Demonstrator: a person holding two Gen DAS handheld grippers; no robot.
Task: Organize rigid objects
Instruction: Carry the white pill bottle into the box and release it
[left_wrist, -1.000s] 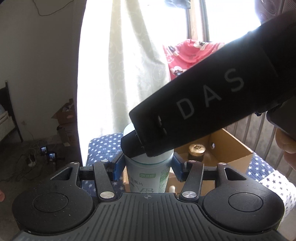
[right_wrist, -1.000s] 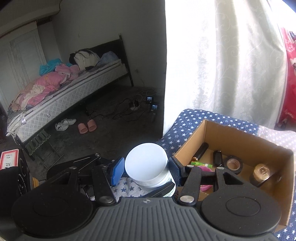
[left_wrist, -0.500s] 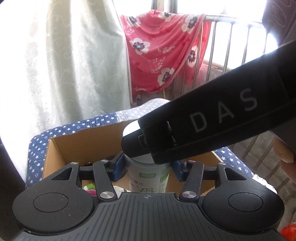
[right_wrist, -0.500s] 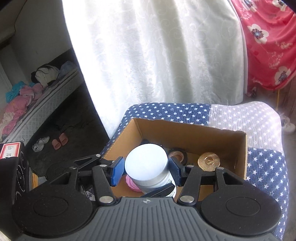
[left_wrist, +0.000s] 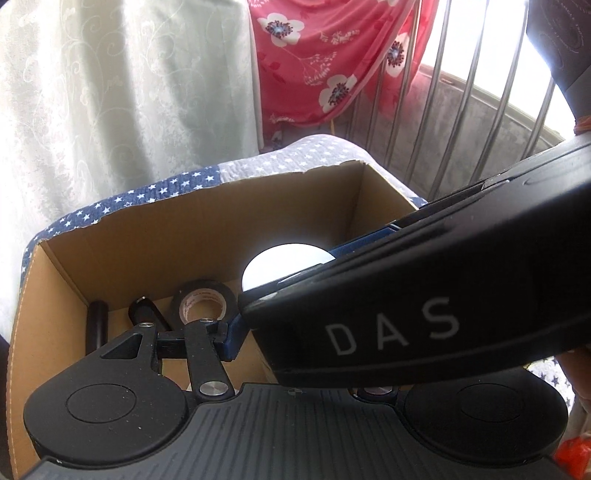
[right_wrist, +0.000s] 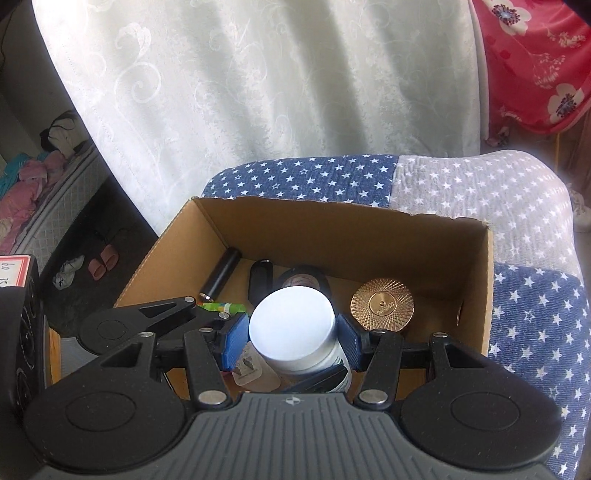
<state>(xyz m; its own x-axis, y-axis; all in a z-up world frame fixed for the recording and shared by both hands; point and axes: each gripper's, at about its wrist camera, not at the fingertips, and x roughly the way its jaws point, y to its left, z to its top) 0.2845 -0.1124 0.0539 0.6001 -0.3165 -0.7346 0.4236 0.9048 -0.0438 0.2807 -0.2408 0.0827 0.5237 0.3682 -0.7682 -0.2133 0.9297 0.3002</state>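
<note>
We see a matt brown cardboard box (right_wrist: 476, 280), a smooth white plastic lid (right_wrist: 291, 325), and a shiny ridged gold-metal cap (right_wrist: 382, 304).

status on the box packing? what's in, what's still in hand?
Done: the cardboard box already holds a tape roll, a gold lid, two black cylinders and a green marker.
In hand: the white-capped bottle, clamped by both the right gripper and the left gripper, over the box's open top.
Left: lower it in and release. Nothing else waiting is visible.
</note>
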